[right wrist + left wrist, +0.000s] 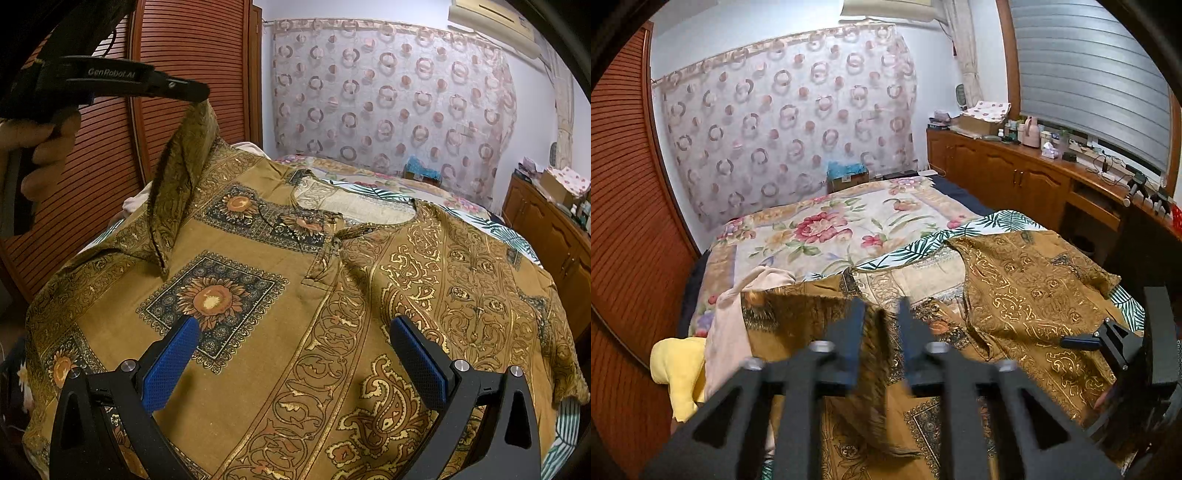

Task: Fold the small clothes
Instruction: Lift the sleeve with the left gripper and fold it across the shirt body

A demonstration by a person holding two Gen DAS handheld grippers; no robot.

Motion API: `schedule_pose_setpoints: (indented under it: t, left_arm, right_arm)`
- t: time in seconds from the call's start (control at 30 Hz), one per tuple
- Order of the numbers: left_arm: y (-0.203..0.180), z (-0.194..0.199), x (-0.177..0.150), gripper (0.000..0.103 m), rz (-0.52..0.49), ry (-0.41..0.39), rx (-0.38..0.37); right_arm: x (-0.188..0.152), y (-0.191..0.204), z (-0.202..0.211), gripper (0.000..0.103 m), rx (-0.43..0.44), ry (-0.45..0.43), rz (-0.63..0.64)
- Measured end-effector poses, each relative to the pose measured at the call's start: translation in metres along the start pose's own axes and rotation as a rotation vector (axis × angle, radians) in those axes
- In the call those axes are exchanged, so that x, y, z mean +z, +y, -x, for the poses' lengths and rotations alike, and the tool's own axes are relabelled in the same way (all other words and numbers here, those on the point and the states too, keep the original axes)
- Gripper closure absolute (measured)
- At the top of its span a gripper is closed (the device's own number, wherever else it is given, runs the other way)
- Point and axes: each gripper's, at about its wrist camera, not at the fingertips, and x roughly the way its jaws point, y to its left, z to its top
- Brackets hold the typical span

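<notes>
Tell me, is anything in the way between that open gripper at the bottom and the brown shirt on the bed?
Nothing visible. The right gripper hovers open directly over the patterned brown shirt, with only bare cloth between its fingers. The left gripper is off to the upper left, with the shirt's sleeve hanging from its tip, well clear of that path.

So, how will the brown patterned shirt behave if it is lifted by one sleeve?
Probably floppy: the sleeve in the left gripper hangs in a limp fold. The shirt looks thin and light, so the body would likely trail and drag across the bed rather than rise flat.
</notes>
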Motion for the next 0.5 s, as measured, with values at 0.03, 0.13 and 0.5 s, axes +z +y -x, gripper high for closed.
schedule_pose_setpoints:
  t: [0.03,0.13,0.5]
  left_arm:
    - [0.001,0.001,-0.001,0.061,0.0,-0.003,0.005]
    - [0.01,-0.001,-0.01,0.048,0.022,0.011,0.001]
    - [0.021,-0.021,-0.075,0.02,0.103,0.109,0.003]
  right_arm:
    - [0.0,0.0,0.0,0.0,0.0,0.0,0.0]
    - [0.0,0.0,0.0,0.0,0.0,-0.001,-0.002]
    - [0.0,-0.008,0.001,0.0,0.015,-0.005,-0.032]
